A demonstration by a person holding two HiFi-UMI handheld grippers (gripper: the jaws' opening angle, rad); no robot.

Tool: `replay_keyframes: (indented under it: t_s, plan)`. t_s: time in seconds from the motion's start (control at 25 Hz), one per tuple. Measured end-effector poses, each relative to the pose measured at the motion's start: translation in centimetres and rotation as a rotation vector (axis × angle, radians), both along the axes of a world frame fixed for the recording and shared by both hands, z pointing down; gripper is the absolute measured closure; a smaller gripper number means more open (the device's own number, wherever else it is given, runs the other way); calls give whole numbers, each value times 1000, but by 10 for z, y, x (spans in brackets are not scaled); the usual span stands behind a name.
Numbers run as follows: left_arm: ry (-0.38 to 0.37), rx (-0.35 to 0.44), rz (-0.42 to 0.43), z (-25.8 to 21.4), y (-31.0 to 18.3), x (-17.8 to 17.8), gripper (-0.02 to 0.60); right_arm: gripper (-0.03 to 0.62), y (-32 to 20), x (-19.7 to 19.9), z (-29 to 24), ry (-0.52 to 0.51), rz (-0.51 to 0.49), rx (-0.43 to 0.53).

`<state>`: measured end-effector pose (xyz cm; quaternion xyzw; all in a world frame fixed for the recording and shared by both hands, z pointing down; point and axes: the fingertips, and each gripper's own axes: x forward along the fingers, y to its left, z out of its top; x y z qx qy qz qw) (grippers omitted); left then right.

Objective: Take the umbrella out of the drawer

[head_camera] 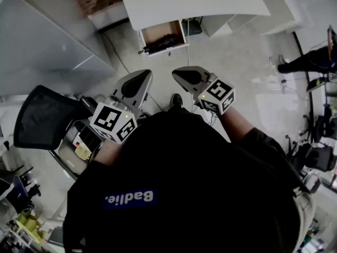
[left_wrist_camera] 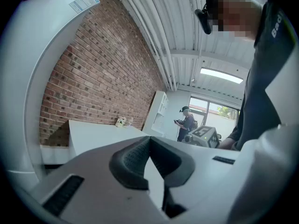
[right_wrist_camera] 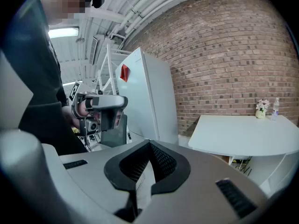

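Black shirt (head_camera: 174, 178): the person's torso fills the lower head view, with both tools raised in front of it.
Umbrella (head_camera: 162, 40): a dark, folded umbrella lies in the open white-fronted drawer (head_camera: 165, 50) with a brown inside, under the white tabletop (head_camera: 195, 1), well apart from both tools.
Risk, jaws: both pairs are pressed together with nothing between them. If either goes in like that, it would probably nudge the umbrella deeper instead of taking it.
Risk, overhang: the tabletop edge hangs over the drawer, so a steep lift could knock a tool or the umbrella against it.
Risk, snag: something dark pokes out at the drawer's left corner. I cannot tell whether it is a strap or the handle, but it may catch on the drawer wall.
Risk, floor: a thin black cable (head_camera: 129, 67) runs across the pale floor toward the feet and could trip a forward step.
Left hand-held gripper (head_camera: 138, 83): held before the torso, marker cube toward the body, nose toward the drawer, near level.
Right hand-held gripper (head_camera: 187, 77): beside the left and apart from it, pointing the same way, tipped slightly down.
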<state>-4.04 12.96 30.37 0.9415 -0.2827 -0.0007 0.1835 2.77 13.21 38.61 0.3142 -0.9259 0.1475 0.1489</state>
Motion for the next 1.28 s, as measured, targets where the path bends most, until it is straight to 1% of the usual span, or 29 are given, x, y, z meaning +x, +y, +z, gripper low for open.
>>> replay_keyframes:
  t_s: [0.2,0.68,1.0,1.28]
  plan:
    - [18,14,9,5,3,-1,579,565,2,-3,2,-7,7,-2]
    - [30,31,28,-1,12,-3,580,566,12,-12,-4,9,12,3]
    - [30,47,25,-8,19,-20,580,565,9,-13,-5,36,81,39]
    - [27,53,14,-6,24,-30,580,565,2,-13,-7,49,107,70]
